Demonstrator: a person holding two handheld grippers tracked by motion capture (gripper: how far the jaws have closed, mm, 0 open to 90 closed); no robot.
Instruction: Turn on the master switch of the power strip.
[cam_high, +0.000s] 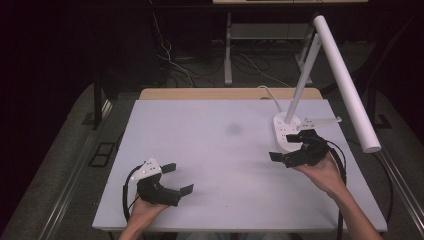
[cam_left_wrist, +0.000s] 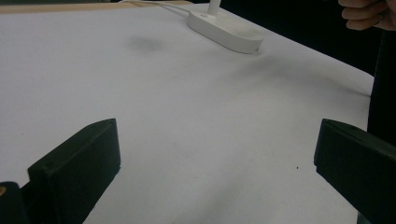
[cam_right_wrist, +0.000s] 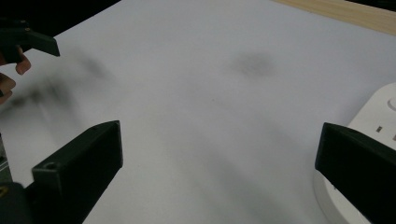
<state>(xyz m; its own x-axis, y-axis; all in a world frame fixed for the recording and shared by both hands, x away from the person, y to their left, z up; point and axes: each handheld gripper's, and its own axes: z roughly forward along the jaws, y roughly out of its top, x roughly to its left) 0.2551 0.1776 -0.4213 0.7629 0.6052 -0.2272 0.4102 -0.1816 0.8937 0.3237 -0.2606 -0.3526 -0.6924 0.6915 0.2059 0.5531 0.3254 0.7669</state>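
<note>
Holding both grippers low over the white tabletop (cam_high: 220, 150), a person reaches in from the 6 o'clock edge. Left gripper (cam_high: 177, 178) sits at about 7 o'clock on the board, jaws spread wide, nothing between them; grey three-cornered plate (cam_high: 148, 167) on top, black cable looping off its 9 o'clock side. In the left gripper view the left gripper (cam_left_wrist: 217, 158) shows both black jaws far apart with bare white surface between.

Right gripper (cam_high: 286, 146) sits at about 3 o'clock on the board, jaws also wide apart, empty. Its upper jaw lies right at the near end of the desk lamp base (cam_high: 286, 131); touching or just above, can't tell from the high view. In the right gripper view the right gripper (cam_right_wrist: 219, 158) has its right-hand jaw overlapping the white base (cam_right_wrist: 373, 126), left-hand jaw over bare table; nothing clamped.

Desk lamp: white oval base at roughly 2 o'clock on the board, slots visible on top, white stem (cam_high: 304, 75) rising tilted toward 1 o'clock, long white tube head (cam_high: 346, 82) slanting down toward 4 o'clock, hanging past the table's right edge. White cord (cam_high: 270, 95) runs from the base to the far 12 o'clock edge. Left gripper view shows the base (cam_left_wrist: 226, 30) far off at 1 o'clock, well apart from that gripper.

Faint grey smudge (cam_high: 233, 129) on the board just above centre, near the base's 9 o'clock side. Wood strip (cam_high: 230, 93) along the far edge.
</note>
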